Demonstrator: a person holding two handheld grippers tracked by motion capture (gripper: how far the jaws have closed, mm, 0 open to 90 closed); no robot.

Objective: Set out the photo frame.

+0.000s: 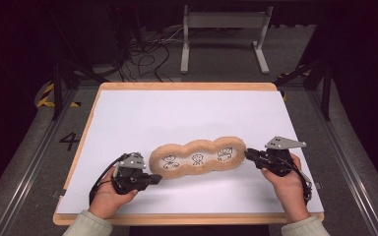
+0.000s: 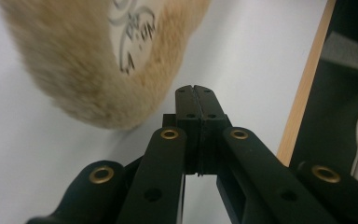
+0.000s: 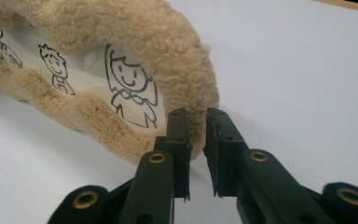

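A wooden-edged table with a white top (image 1: pixel 128 118) carries a long tan fleecy case with three clear windows showing line-drawn cartoon figures (image 1: pixel 197 157), lying flat near the front edge, between the two hands. The right gripper (image 1: pixel 250 155) pinches the fleecy rim at the case's right end, its jaws clamped on that edge (image 3: pixel 198 126). The left gripper (image 1: pixel 156 179) sits just beside the case's left end, jaws pressed together with nothing between them (image 2: pixel 196 100), the fleece off to one side.
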